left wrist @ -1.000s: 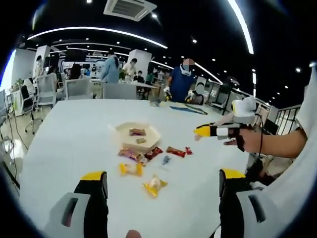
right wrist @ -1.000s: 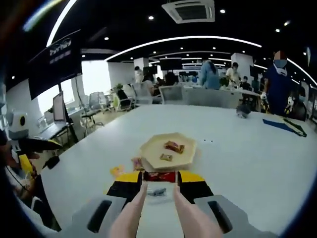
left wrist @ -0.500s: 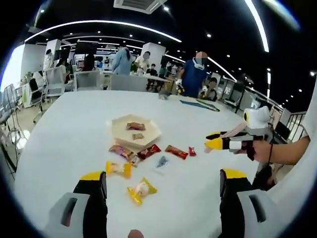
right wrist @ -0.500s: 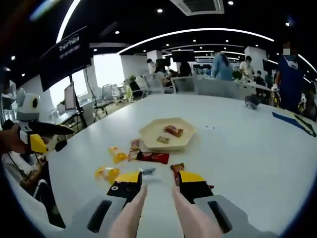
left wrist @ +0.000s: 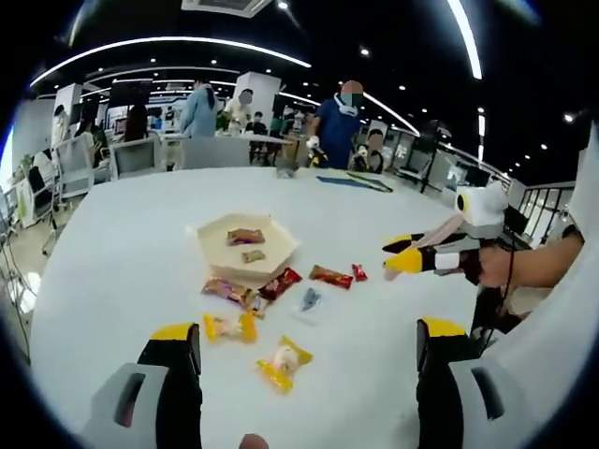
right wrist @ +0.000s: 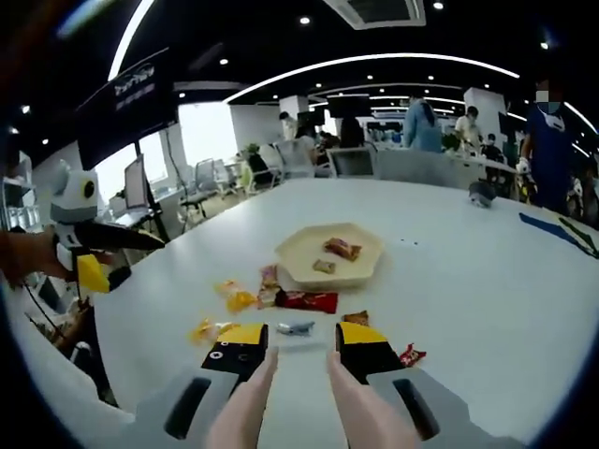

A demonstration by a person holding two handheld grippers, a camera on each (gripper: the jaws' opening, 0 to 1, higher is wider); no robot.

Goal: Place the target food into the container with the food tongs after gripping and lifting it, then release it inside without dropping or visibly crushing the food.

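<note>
Two wrapped snacks in tray (right wrist: 329, 259); wrapper print unreadable; right claw (right wrist: 297, 346) empty.

Open office, dark ceiling (right wrist: 281, 37), curved light strips (left wrist: 168, 42), white chairs (left wrist: 136, 157)

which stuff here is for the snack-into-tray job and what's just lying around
For the job:
- tray, two snacks already in it
- wrapped snacks scattered on the table beside it
- right hand-held gripper, with tongs running along its jaws
- left hand-held gripper

Lying about:
- office chairs
- dark item at the far table edge
- people standing behind
</note>
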